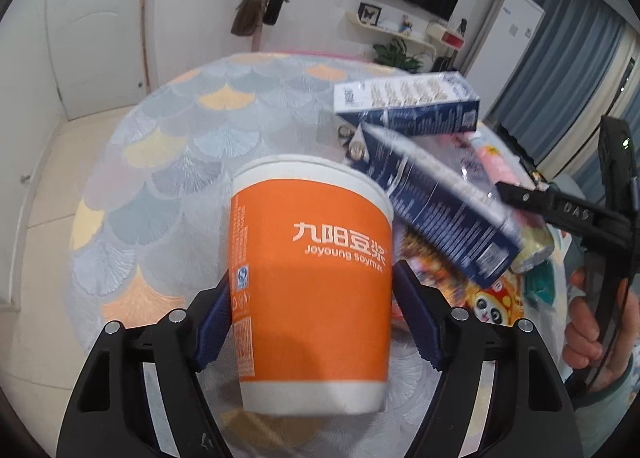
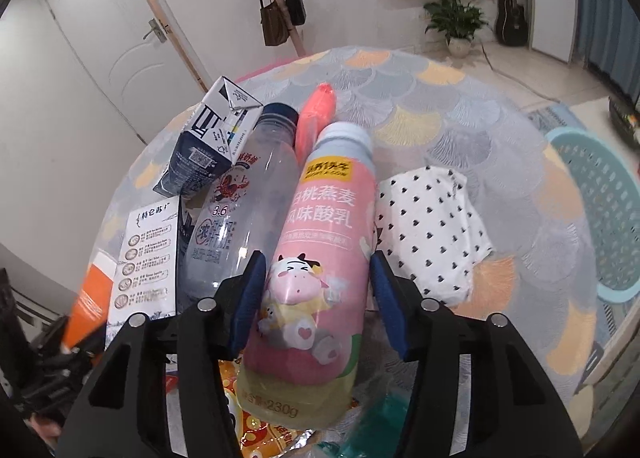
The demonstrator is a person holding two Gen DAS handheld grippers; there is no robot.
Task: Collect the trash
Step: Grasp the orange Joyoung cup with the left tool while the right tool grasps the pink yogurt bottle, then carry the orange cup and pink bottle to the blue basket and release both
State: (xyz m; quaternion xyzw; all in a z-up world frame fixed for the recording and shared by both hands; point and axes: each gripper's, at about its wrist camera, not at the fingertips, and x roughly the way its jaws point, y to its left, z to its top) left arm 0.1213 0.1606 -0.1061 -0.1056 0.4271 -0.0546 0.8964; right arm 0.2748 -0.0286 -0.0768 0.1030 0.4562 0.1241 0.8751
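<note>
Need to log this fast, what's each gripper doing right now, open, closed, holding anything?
Left gripper: closed on the orange soymilk cup, fingers on both sides.
Right gripper: fingers either side of the pink yogurt bottle; cannot tell whether it is gripped.

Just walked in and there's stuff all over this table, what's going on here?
A person is clearing trash off a round table with a handheld gripper in each hand. The left gripper is closed on an orange soymilk paper cup. The right gripper sits around a pink yogurt bottle, though a firm grip can't be confirmed. A clear bottle, milk cartons, a polka-dot wrapper and snack packets remain on the table. A teal basket stands to the right.
</note>
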